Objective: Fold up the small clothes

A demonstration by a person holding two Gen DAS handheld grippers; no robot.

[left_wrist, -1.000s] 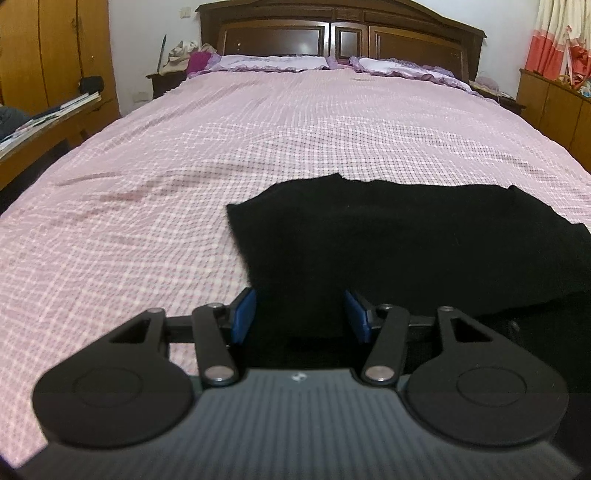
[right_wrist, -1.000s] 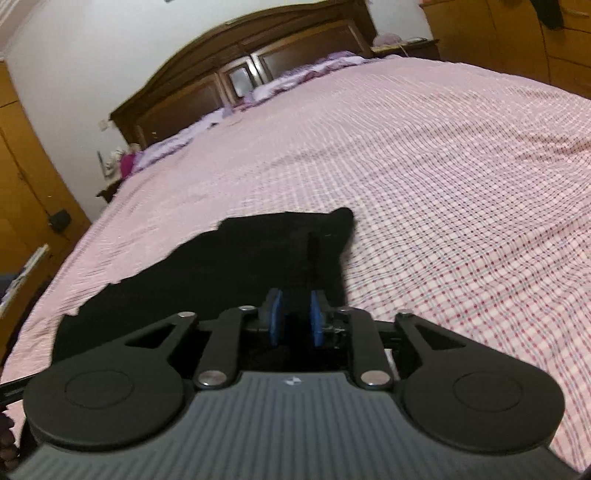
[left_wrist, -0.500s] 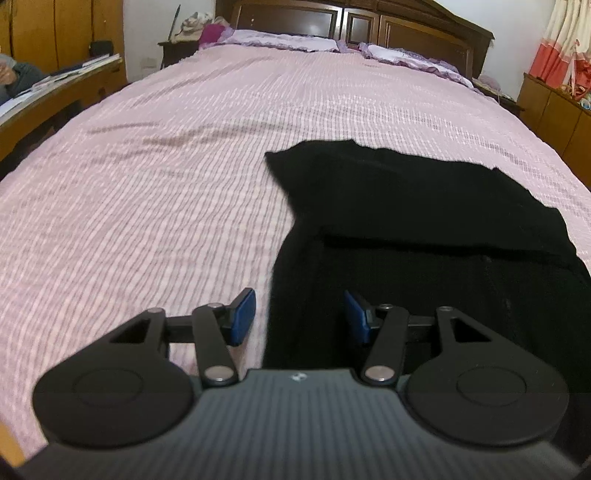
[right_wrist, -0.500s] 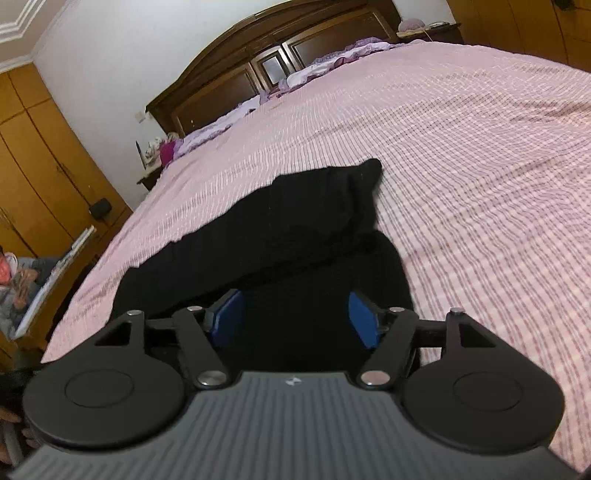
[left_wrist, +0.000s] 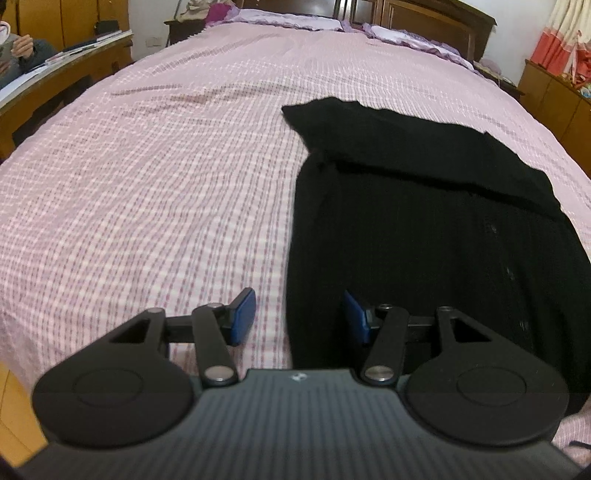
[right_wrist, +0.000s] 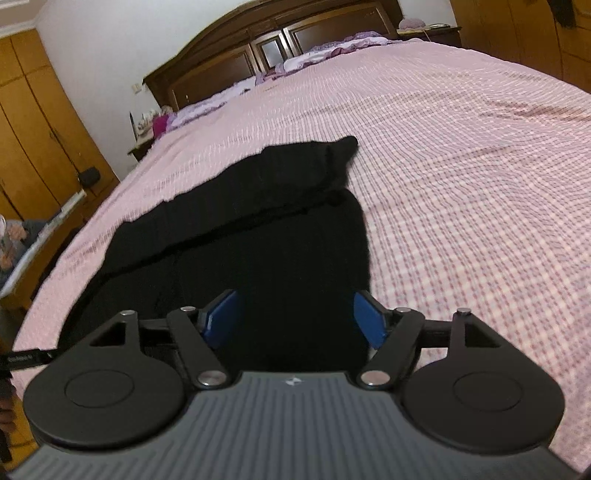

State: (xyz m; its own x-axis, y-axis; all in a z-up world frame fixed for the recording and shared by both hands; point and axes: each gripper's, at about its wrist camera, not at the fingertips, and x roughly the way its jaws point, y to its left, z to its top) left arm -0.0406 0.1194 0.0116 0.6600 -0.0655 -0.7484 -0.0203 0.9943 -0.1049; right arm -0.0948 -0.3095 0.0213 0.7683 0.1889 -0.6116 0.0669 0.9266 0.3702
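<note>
Here, pink checked bedspread (left_wrist: 147, 184) under black garment (left_wrist: 424, 229); wooden headboard (right_wrist: 229, 62) beyond.

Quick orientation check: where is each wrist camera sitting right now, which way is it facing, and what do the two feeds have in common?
Left wrist: on the left gripper, low at the bed's foot end, facing the headboard; open blue pads straddle the black garment's left edge.
Right wrist: on the right gripper, same end, angled left toward the headboard; open pads over the garment.
Shared: garment with its far part folded over, pink checked bedspread, headboard.
</note>
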